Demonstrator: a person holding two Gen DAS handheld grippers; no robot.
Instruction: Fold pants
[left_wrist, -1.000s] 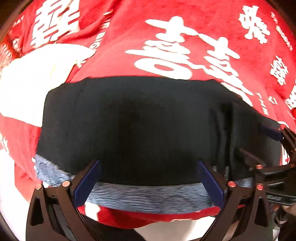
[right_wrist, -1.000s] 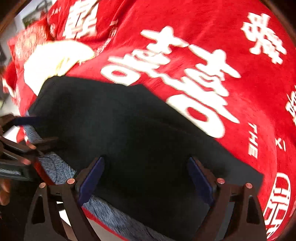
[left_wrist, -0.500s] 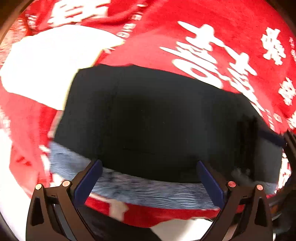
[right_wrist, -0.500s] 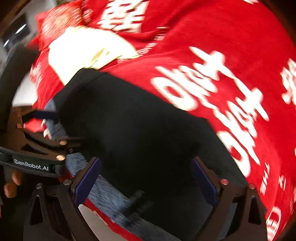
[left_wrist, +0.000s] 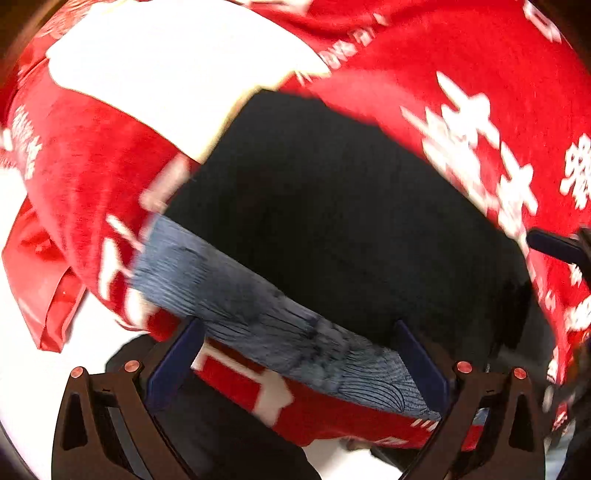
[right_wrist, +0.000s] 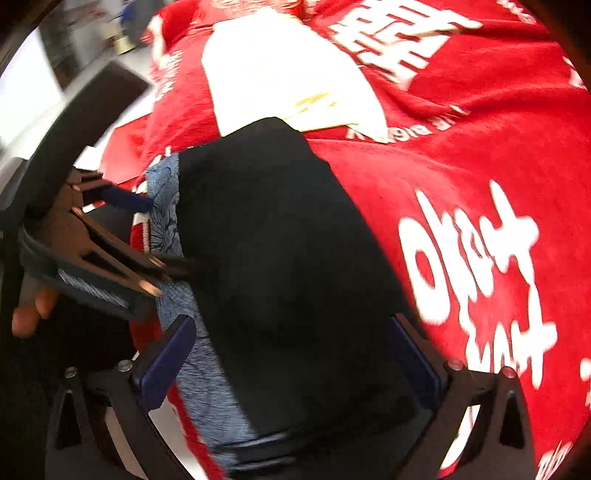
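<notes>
Red plush blanket with big white characters covers the whole work surface, and a white sheet or cloth lies on it at the far left. On the near edge of the blanket sit the pants, black, already doubled into a compact rectangular bundle whose far corner just overlaps the white sheet. A blue-grey patterned strip, which looks like an under layer or lining of the same garment though I cannot be sure, peeks out along the near side.

To my eye the folding is largely done: the bundle reads as flat, squared and stacked, with no loose leg trailing. What may remain is a last tidy or a final fold, and the near strip is not fully tucked under the black layer.

Left gripper hovers at the near edge with its blue-padded jaws spread wide; the patterned strip runs across the gap between them, but neither pad presses on it, so it holds nothing. Right gripper is likewise spread wide, its jaws straddling the near right end of the black bundle, the cloth lying between the pads without being pinched. From the right wrist view, the left gripper stands at the bundle's left edge, beside the strip. Both views are blurred.
</notes>
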